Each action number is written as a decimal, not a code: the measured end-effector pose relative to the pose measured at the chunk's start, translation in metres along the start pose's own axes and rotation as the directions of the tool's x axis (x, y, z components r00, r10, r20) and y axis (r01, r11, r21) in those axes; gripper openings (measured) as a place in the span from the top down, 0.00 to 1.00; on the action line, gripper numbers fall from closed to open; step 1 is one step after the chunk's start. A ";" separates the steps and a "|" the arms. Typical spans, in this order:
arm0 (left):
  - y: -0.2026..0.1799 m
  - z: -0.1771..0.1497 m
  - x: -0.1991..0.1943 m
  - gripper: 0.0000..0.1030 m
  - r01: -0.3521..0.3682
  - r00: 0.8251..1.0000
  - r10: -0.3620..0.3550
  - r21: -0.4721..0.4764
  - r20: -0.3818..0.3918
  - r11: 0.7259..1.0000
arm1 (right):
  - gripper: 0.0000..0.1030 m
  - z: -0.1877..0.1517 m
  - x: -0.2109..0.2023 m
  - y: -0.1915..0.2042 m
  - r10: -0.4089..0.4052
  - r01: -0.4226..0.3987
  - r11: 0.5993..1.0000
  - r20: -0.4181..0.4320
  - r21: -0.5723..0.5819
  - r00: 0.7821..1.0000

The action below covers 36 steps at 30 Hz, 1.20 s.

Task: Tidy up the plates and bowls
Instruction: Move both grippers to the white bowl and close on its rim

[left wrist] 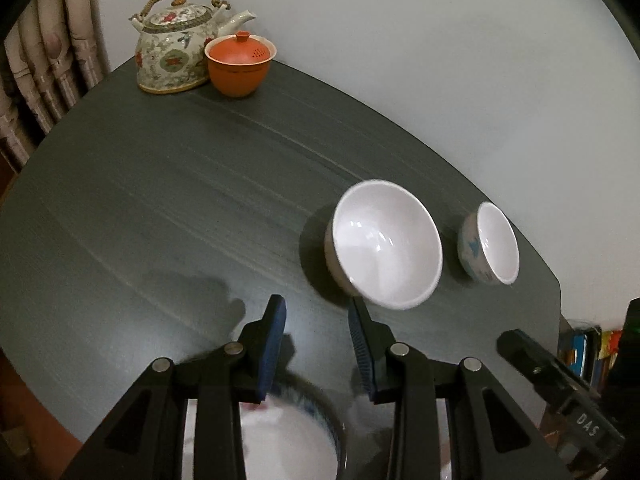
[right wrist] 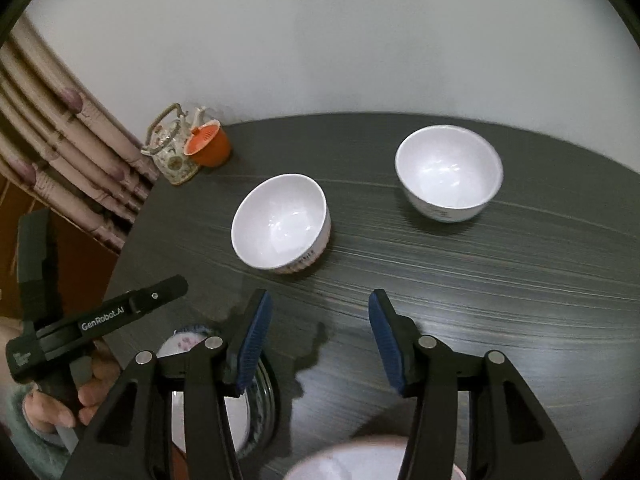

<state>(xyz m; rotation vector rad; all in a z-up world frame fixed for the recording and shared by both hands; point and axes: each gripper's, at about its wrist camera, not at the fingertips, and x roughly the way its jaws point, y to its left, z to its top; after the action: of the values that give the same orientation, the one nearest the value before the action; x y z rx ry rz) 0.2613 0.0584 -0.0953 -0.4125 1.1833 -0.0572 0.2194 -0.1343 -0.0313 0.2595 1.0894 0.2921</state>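
Two white bowls stand upright on the dark counter, apart from each other. In the right wrist view, the nearer bowl sits left of centre and the farther bowl sits to the right, close to the back edge. A blue-rimmed plate lies at the near edge beneath the left tongs, and part of another pale dish shows at the bottom of the right wrist view; what kind of dish it is cannot be told.

The left tongs stand apart with nothing between the pads. The right tongs are also apart and empty, above bare counter short of both bowls.

Handling assessment: the bowls appear to be glazed ceramic, judging by their sharp highlights. That suggests stiff, fairly weighty, slick-surfaced and liable to chip if knocked or dropped. The sides curve outward and offer no flat purchase. The sounder hold is likely across the rim wall, one pad inside and one outside, set deep enough that the glaze does not slide out. The plate lies flat, so only its raised edge offers a bite.

A teapot and an orange lidded cup stand touching at the far corner, well clear of the work.
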 end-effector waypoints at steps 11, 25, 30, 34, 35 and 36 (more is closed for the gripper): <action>-0.007 0.036 0.061 0.68 0.016 0.997 -0.017 -0.013 -0.082 1.000 | 0.53 0.045 0.078 -0.001 0.018 -0.009 0.998 -0.132 0.067 0.991; -0.015 0.033 0.083 0.85 0.022 0.994 -0.022 0.004 -0.108 1.000 | 0.84 0.052 0.127 -0.007 0.038 -0.013 0.993 -0.215 0.113 0.976; -0.023 0.027 0.074 0.86 0.034 0.994 -0.031 0.023 -0.106 0.999 | 0.84 0.049 0.122 -0.004 0.026 -0.005 0.995 -0.208 0.103 0.978; -0.036 0.017 0.059 0.86 0.047 0.994 -0.043 0.034 -0.097 0.998 | 0.84 0.048 0.109 -0.008 0.037 -0.014 0.993 -0.195 0.118 0.980; -0.039 0.014 0.054 0.86 0.050 0.995 -0.046 0.042 -0.094 0.998 | 0.84 0.047 0.103 -0.007 0.034 -0.013 0.993 -0.189 0.113 0.981; -0.043 0.011 0.049 0.86 0.052 0.995 -0.047 0.052 -0.091 0.997 | 0.84 0.046 0.097 -0.007 0.031 -0.010 0.994 -0.182 0.111 0.983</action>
<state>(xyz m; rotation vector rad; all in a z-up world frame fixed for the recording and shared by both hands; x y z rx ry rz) 0.2977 0.0095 -0.1204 -0.3944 1.2576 -0.1525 0.3033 -0.1092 -0.0933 0.3474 1.2874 0.2789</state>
